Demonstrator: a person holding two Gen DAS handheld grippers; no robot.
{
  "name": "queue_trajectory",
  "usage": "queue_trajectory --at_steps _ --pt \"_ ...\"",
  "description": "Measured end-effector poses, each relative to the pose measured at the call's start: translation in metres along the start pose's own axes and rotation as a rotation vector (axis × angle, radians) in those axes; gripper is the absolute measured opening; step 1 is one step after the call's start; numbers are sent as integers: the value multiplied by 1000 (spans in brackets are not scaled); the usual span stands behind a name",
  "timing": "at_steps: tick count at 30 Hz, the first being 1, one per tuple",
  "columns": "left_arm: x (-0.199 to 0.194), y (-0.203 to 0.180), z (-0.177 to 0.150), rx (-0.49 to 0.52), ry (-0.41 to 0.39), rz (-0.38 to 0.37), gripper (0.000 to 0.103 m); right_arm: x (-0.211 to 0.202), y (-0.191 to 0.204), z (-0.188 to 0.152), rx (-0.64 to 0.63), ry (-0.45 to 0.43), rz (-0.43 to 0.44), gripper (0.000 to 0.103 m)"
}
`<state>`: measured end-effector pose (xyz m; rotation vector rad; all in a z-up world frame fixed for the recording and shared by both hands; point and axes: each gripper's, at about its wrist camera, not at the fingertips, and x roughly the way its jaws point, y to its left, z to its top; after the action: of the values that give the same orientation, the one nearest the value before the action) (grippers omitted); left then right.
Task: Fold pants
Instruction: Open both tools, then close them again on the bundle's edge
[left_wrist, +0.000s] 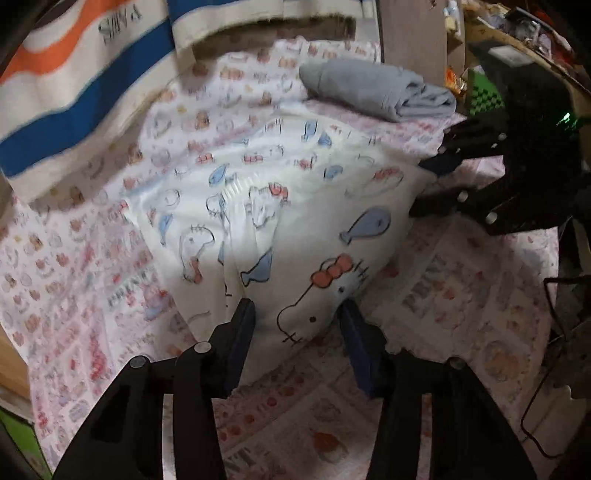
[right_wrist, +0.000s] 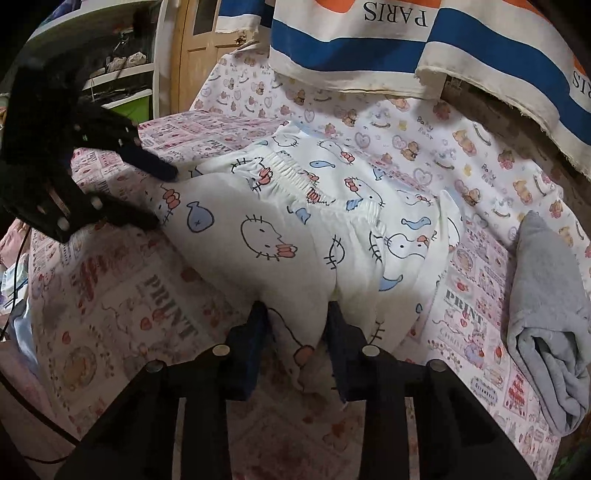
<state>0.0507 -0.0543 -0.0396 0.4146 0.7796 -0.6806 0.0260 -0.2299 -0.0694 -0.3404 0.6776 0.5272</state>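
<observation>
A: Pants first: white cartoon-cat pajama pants, bunched in the middle of the bed, elastic waistband showing on top.

B: And the left gripper?

A: Fingers part-spread with a fold of the white fabric between them, pads touching cloth on both sides. Whether it pinches tight, I cannot tell.

B: Right gripper?

A: Same picture at the opposite end: fabric bulges between its blue pads.

B: Anything nearby?

A: Folded grey garment near the bed's far edge, striped PARIS cloth hanging behind.
</observation>
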Motion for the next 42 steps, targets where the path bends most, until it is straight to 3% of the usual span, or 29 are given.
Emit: queue_trajectory --at_steps 1,3,4,5,6,8,12,16,20,27,35,42 --pt "2 4 0 -17 9 -28 46 1 -1 0 5 0 4 27" --pt "4 9 1 -36 5 -66 47 1 -3 1 18 -2 22 13" --pt "5 9 1 -20 -5 -66 47 2 -5 1 25 -2 27 12" --pt "6 9 1 -14 -14 -64 40 2 -5 2 31 -3 29 9" --pt "5 10 1 -24 -16 -50 22 2 -5 3 34 -4 30 8" --pt "2 9 4 -29 -10 -61 6 -2 -4 4 34 -16 31 7" --pt "-24 5 4 -46 -39 -42 6 -22 1 8 44 -44 60 7" --pt "-67 -8 -6 -26 -68 -90 6 -53 13 9 40 -54 110 7" --pt "-100 -31 -25 -8 -43 -122 6 -89 38 -2 15 -57 174 7" --pt "-105 -38 -38 -42 -8 -103 7 -98 72 -11 -14 11 190 7" --pt "-89 3 -2 -151 -12 -164 8 -68 20 20 174 78 320 7" --pt "-44 44 24 -228 59 -221 11 -21 -38 42 300 144 454 7"
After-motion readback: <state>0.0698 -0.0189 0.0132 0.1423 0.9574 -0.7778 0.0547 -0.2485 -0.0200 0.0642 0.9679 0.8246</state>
